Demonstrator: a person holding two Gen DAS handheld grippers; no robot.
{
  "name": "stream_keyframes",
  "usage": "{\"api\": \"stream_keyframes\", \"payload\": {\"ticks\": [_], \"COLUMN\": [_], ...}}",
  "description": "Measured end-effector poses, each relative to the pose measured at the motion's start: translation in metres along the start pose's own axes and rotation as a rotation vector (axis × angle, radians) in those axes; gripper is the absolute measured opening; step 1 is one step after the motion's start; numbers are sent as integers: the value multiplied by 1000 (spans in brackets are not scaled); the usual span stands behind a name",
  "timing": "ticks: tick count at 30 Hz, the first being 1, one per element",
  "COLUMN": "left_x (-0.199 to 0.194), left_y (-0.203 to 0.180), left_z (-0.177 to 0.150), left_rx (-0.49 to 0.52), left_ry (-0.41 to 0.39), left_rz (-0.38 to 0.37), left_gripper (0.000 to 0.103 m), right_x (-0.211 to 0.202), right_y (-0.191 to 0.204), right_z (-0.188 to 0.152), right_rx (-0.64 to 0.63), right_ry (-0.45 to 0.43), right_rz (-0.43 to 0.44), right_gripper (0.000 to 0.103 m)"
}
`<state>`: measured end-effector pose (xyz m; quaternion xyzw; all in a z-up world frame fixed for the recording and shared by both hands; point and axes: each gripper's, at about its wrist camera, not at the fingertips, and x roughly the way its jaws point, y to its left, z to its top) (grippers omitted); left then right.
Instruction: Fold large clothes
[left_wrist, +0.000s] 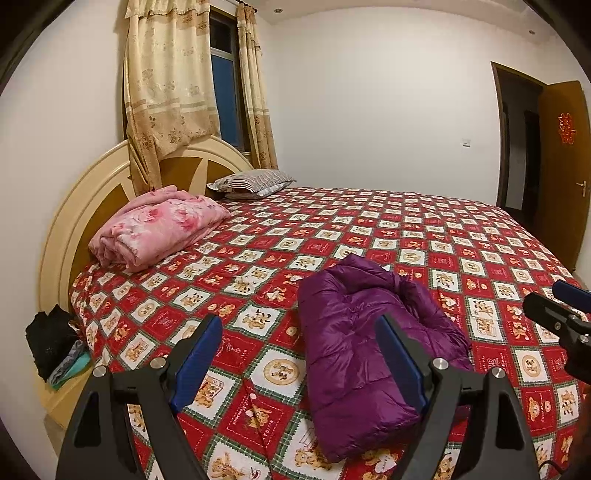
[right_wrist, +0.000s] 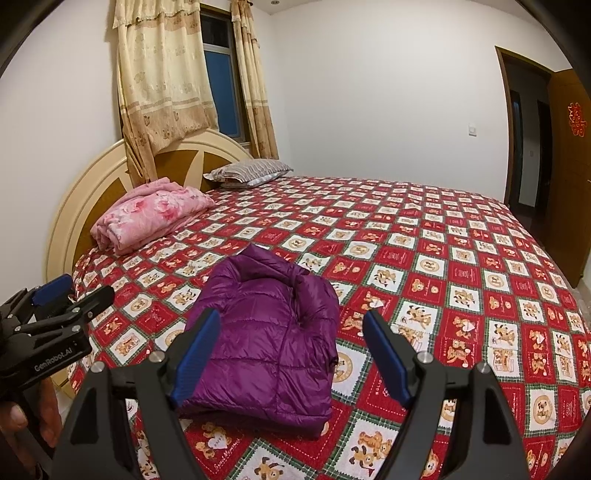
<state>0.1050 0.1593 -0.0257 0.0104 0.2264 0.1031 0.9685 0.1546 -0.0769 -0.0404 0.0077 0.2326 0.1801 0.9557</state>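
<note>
Both claws stand spread and pinch nothing. Left claw (left_wrist: 301, 358), seen from its own camera, hovers above the bed with its blue pads (left_wrist: 197, 360) wide apart; the right-hand pad overlaps the near part of the purple jacket (left_wrist: 354, 332) in the picture, but contact cannot be confirmed. Right claw (right_wrist: 290, 352), seen from its own camera, likewise hovers with fingers spread, the jacket showing between them and slightly toward the left one. Each claw appears in the other's view: the right one at the 3 o'clock edge of the left view, the left one at the 9 o'clock edge of the right view, with part of a hand (right_wrist: 22, 413) gripping its handle. The jacket lies folded into a compact puffy bundle on the red checked bedspread (left_wrist: 461, 251), near the front edge of the bed. At 10 o'clock from the jacket a folded pink blanket (left_wrist: 159, 229) rests against the rounded headboard (left_wrist: 70, 218). At 12 o'clock, farther back, a striped pillow (left_wrist: 255, 182) lies by the curtains (left_wrist: 166, 88) and window. At 9 o'clock, off the bed, a dark pile of clothes (left_wrist: 55, 347) sits beside the headboard. An open wooden door (left_wrist: 561, 162) stands at 3 o'clock.
</note>
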Motion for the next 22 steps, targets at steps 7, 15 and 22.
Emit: {"api": "stream_keyframes", "payload": {"ticks": [7, 15, 22], "left_x": [0, 6, 7], "left_y": [0, 0, -5], "left_z": [0, 1, -1], "left_rx": [5, 4, 38], "left_ry": [-4, 4, -17], "left_rz": [-3, -7, 2], "left_gripper": [85, 85, 85], "right_x": [-1, -1, 0], "right_y": [0, 2, 3], "right_z": [2, 1, 2], "right_rx": [-3, -3, -3], "right_ry": [-7, -4, 2], "right_rz": [1, 0, -1], "right_gripper": [82, 82, 82]}}
